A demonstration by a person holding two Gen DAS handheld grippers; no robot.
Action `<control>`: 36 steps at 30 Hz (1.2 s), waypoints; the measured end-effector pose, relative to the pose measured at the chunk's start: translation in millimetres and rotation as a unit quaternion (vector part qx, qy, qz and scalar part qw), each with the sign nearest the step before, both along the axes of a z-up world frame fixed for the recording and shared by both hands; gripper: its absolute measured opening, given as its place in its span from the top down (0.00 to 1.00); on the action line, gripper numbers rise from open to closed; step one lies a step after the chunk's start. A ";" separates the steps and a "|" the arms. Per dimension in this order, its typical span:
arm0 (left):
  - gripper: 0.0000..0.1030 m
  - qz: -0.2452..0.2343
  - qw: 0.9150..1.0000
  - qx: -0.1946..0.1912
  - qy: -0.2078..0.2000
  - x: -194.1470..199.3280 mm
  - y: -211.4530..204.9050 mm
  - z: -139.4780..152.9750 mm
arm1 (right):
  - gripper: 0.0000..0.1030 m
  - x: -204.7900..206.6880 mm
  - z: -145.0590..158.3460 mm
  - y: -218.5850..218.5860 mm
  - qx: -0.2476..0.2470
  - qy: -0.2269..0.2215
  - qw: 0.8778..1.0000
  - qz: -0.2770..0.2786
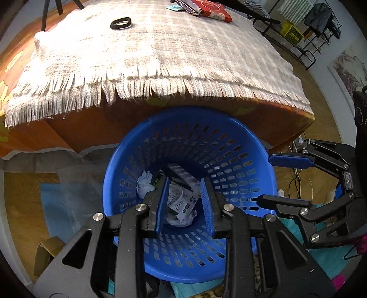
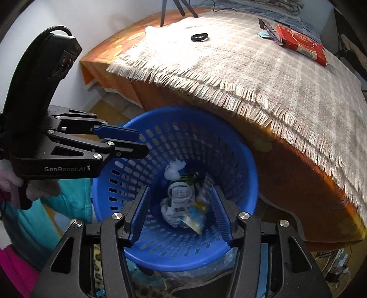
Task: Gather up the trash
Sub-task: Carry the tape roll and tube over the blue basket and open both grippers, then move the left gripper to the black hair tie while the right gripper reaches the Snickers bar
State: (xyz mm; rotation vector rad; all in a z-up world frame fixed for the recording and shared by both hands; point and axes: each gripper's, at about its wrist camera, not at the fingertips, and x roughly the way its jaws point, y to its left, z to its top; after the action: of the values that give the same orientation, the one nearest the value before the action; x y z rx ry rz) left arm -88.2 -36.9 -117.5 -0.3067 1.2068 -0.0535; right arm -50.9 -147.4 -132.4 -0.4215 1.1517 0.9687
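Note:
A blue perforated plastic basket point(image 1: 229, 146) stands on the floor below the table edge; it also shows in the right wrist view point(image 2: 238, 165). Trash lies in its bottom: crumpled white tissue point(image 1: 144, 182), printed wrappers point(image 1: 181, 201) and a yellow-blue packet point(image 2: 195, 220). My left gripper point(image 1: 184, 206) hangs open and empty over the basket mouth. My right gripper point(image 2: 181, 213) is open and empty above the basket too. Each gripper shows in the other's view, the right one point(image 1: 263, 178) and the left one point(image 2: 142, 143).
A fringed beige cloth point(image 1: 160, 50) covers the orange table. On it lie a black ring point(image 1: 120, 23), a red packet point(image 1: 213, 9) and a dark flat item point(image 2: 269, 31). Teal fabric point(image 2: 34, 217) and a cardboard box point(image 1: 45, 254) lie on the floor.

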 end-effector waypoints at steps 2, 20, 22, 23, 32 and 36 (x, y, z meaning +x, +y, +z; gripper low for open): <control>0.73 0.003 1.000 0.002 -0.003 0.7 2.1 1.8 | 0.49 1.4 0.7 -0.4 0.000 -0.002 1.000 -0.003; 0.73 0.033 0.998 0.017 -0.043 29.6 28.4 35.1 | 0.37 27.7 31.2 -1.3 0.007 -0.059 0.997 -0.041; 0.73 0.039 0.998 0.020 -0.048 35.9 34.1 40.2 | 0.37 34.6 36.5 -0.5 0.007 -0.068 0.996 -0.049; 0.73 0.044 0.998 0.020 -0.049 40.0 37.4 42.6 | 0.37 37.9 39.1 -0.4 0.008 -0.071 0.996 -0.051; 0.73 0.067 0.995 0.035 -0.063 80.4 67.0 66.2 | 0.36 70.2 56.7 3.3 0.032 -0.078 0.994 -0.074; 0.73 0.075 0.994 0.044 -0.069 95.9 77.9 72.4 | 0.36 85.7 64.6 8.9 0.040 -0.086 0.992 -0.080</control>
State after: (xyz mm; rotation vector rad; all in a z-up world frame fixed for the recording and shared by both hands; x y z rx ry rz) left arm 7.7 41.0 -45.1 -0.3103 1.0439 0.1063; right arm 34.7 -138.5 -67.8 -0.3355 0.9724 0.8187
